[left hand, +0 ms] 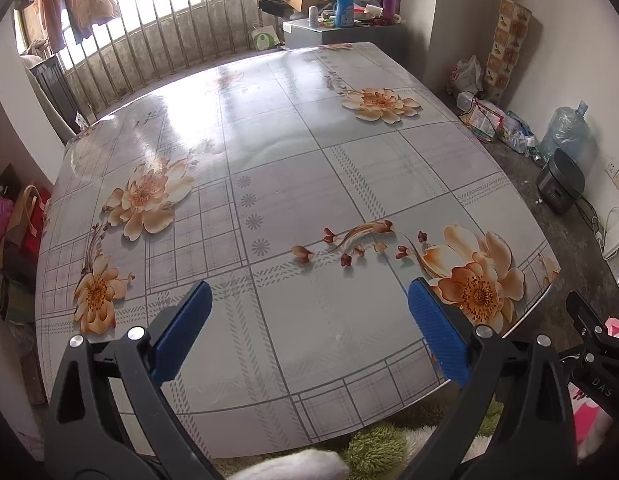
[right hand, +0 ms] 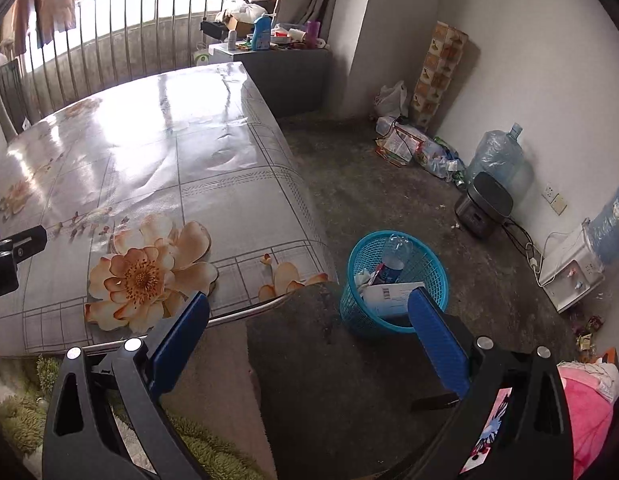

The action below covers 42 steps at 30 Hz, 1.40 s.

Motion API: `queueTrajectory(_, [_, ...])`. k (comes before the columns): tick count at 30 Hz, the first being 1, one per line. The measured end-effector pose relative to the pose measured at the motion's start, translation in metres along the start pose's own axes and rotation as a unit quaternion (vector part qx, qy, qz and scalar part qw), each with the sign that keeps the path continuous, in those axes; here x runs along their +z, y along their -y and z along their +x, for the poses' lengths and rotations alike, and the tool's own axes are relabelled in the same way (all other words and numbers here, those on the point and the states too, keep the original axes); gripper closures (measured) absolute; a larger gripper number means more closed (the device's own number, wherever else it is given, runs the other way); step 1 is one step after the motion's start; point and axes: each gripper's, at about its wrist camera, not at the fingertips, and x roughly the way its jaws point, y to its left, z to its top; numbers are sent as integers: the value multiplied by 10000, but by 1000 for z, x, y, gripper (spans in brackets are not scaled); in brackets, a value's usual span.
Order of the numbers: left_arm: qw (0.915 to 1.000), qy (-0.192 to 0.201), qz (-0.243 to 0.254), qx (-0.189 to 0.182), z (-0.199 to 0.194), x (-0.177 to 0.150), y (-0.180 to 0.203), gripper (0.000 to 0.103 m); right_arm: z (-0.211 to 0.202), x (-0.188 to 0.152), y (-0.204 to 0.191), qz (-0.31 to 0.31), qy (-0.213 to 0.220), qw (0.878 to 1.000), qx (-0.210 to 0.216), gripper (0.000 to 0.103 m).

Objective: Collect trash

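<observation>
My left gripper (left hand: 309,308) hangs open over the near part of the flower-print table (left hand: 293,168), with nothing between its blue pads. My right gripper (right hand: 309,320) is open too, past the table's near right corner (right hand: 309,276) and above the floor. Just ahead of it on the floor stands a blue mesh bin (right hand: 393,280). In the bin lie a clear plastic bottle (right hand: 395,258), a white paper with a barcode (right hand: 389,300) and crumpled scraps. Part of the right gripper's black frame (left hand: 593,344) shows at the right edge of the left wrist view.
A metal railing (left hand: 169,28) runs behind the table. A cluttered cabinet (right hand: 285,64) stands at the far corner. Along the right wall are bags (right hand: 405,144), a water jug (right hand: 497,156), a dark cooker (right hand: 485,204) and a white appliance (right hand: 569,272). Green fluffy fabric (left hand: 373,444) lies below the table edge.
</observation>
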Motion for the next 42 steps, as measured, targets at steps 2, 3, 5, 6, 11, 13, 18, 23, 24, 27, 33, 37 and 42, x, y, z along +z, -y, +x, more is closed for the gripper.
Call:
queueTrajectory(2, [10000, -14, 21, 32, 1, 1, 2, 9, 1, 0, 3, 43, -19, 10000, -27, 6])
queueTrajectory(3, [10000, -22, 28, 36, 2, 1, 3, 9, 2, 0, 5, 66, -24, 10000, -37, 6])
queueTrajectory(5, [10000, -18, 37, 60, 3, 1, 4, 9, 3, 1, 7, 92, -36, 9999, -48, 6])
queueTrajectory(6, [10000, -21, 40, 60, 3, 1, 4, 9, 3, 2, 8, 94, -40, 9999, -55, 6])
queueTrajectory(11, [10000, -22, 57, 55, 4, 2, 5, 9, 6, 3, 10, 115, -53, 9999, -79, 6])
queueTrajectory(13, [10000, -17, 72, 53, 4, 1, 6, 9, 7, 3, 11, 121, -59, 9999, -76, 6])
queueTrajectory(18, [10000, -19, 87, 37, 4, 1, 6, 9, 8, 2, 11, 131, -66, 9999, -88, 6])
queueTrajectory(23, [9999, -22, 112, 30, 3, 2, 7, 9, 8, 0, 10, 138, -74, 9998, -118, 6])
queueTrajectory(24, [9999, -19, 108, 24, 3, 1, 7, 9, 8, 0, 9, 134, -76, 9998, -128, 6])
queueTrajectory(27, [9999, -26, 114, 9, 3, 1, 7, 9, 7, 0, 9, 105, -73, 9998, -149, 6])
queueTrajectory(33, [9999, -37, 144, -27, 3, 0, 8, 9, 6, 1, 8, 94, -74, 9998, -159, 6])
queueTrajectory(37, [9999, -50, 158, -38, 3, -1, 8, 9, 3, 3, 8, 74, -58, 9998, -163, 6])
queueTrajectory(42, [9999, -52, 157, -35, 3, -1, 8, 9, 3, 5, 8, 58, -49, 9999, -146, 6])
